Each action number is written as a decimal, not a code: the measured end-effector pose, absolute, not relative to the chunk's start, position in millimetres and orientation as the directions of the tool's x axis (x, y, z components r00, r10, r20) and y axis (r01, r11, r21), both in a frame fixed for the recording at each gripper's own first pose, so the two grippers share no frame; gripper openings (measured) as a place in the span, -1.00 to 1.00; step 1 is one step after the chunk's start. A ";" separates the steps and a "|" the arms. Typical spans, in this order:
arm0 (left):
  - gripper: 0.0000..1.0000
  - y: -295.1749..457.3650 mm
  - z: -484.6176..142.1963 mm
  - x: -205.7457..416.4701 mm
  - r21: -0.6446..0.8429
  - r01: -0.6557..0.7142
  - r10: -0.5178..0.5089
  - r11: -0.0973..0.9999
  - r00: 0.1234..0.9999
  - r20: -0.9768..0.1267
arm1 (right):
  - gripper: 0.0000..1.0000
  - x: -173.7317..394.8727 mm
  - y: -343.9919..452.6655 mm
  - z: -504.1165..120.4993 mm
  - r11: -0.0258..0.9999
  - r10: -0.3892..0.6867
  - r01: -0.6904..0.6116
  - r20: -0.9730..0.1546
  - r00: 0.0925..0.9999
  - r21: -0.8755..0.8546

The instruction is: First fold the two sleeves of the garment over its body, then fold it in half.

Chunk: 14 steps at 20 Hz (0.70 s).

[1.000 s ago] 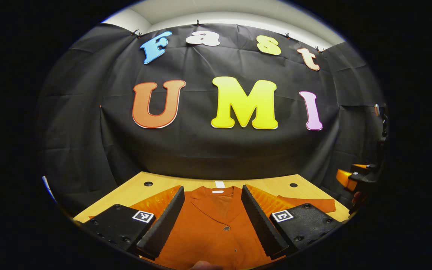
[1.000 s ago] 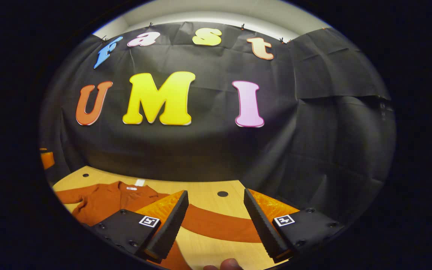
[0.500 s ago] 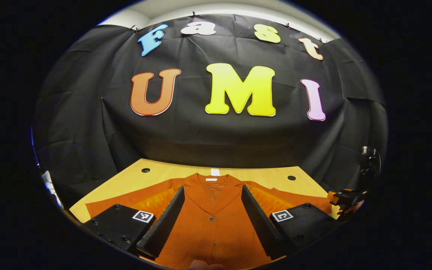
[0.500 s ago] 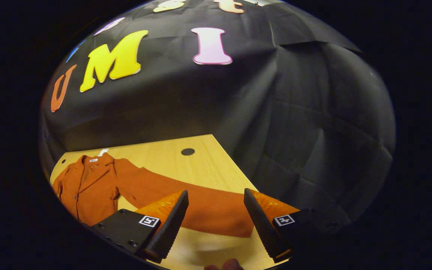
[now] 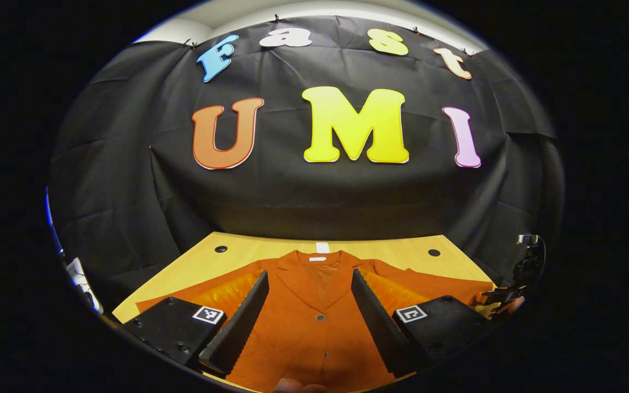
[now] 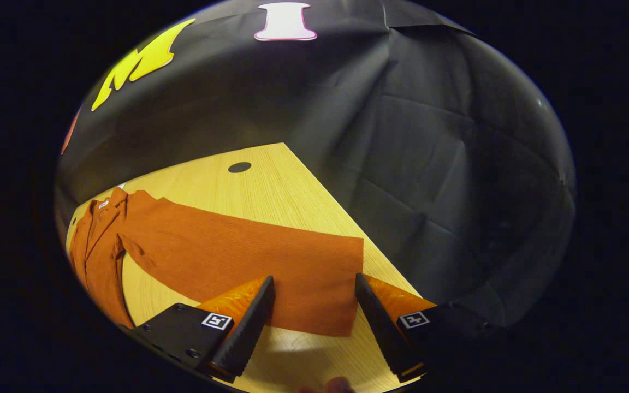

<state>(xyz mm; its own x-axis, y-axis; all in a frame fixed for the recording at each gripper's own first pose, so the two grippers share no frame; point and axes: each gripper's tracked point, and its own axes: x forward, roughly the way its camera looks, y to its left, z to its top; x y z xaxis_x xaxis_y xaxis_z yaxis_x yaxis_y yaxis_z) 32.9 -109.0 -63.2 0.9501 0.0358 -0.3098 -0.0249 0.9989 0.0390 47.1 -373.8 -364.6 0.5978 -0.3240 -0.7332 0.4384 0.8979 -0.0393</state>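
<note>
My left tongs (image 5: 310,314) hang open above the front of the orange shirt (image 5: 314,322), which lies flat on the desk (image 5: 271,248) with its collar toward the wall. My right tongs (image 6: 314,316) are open too, fingers spread either side of the cuff end of the outstretched sleeve (image 6: 249,256), gripping nothing.

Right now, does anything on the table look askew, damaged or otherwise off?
Nothing stands out. The orange garment lies flat and buttoned on the wooden table, its sleeve spread out straight and not yet folded. The right gripper is open above the cuff end.
</note>
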 end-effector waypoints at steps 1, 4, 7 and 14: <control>0.96 -106.4 -62.5 32.3 0.040 -0.030 0.041 0.999 0.950 -0.311 | 0.89 46.7 -373.1 -367.2 0.890 -0.320 0.455 -0.737 0.595 -0.020; 0.96 -100.7 -61.3 31.7 0.043 -0.037 0.049 0.998 0.950 -0.310 | 0.92 47.4 -366.2 -367.9 0.907 -0.291 0.422 -0.734 0.614 -0.006; 0.96 -94.5 -60.9 30.6 0.052 -0.040 0.055 0.998 0.950 -0.309 | 0.07 48.4 -367.5 -365.9 0.897 -0.277 0.440 -0.731 0.624 0.035; 0.96 -56.9 -63.2 25.5 0.039 -0.103 0.110 0.994 0.946 -0.306 | -0.93 60.0 -361.2 -358.8 0.880 -0.309 0.475 -0.761 0.570 -0.001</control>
<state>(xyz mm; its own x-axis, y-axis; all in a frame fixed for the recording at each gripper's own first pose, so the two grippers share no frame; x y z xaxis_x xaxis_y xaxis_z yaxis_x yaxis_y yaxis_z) 25.5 -56.9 -63.2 0.9456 0.1104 -0.3061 -0.1035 0.9939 0.0388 60.0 -361.2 -358.8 0.5702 -0.3087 -0.7613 0.4752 0.8799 -0.0009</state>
